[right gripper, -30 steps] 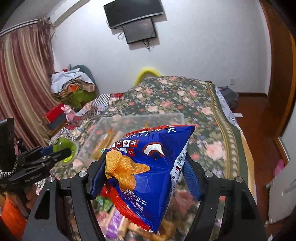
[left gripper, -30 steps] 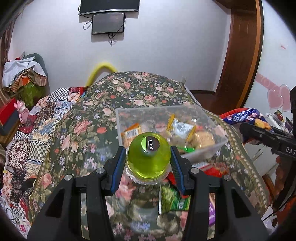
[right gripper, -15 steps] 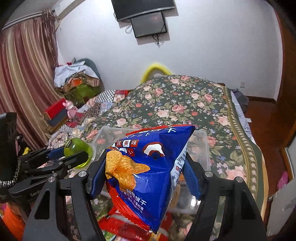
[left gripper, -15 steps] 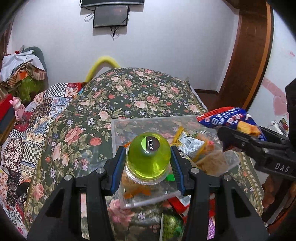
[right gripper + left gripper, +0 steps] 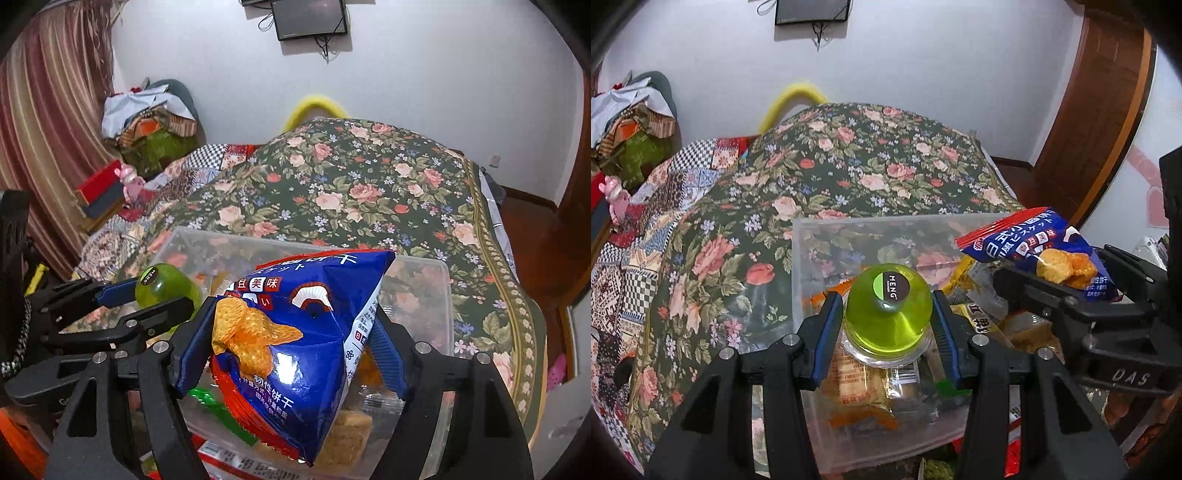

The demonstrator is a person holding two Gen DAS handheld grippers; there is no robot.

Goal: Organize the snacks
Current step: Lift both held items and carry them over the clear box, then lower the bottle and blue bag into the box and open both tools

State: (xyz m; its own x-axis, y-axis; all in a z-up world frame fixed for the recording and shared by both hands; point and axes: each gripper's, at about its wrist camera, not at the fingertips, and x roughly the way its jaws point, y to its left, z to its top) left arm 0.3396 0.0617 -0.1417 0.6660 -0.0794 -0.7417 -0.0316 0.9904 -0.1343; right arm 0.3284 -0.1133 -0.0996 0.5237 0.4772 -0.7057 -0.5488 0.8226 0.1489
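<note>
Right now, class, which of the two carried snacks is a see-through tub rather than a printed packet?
The green jelly cup in the left gripper: clear, rounded, with a round label. The blue biscuit bag in the right gripper is an opaque printed packet.

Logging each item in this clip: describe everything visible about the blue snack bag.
The blue snack bag is glossy foil with a red crimped edge, white print and a picture of golden crackers. Puffed and creased, it sits tilted between the pads of the right tool, whose jaws have just been opening, and hangs over the clear plastic bin of snacks.
</note>
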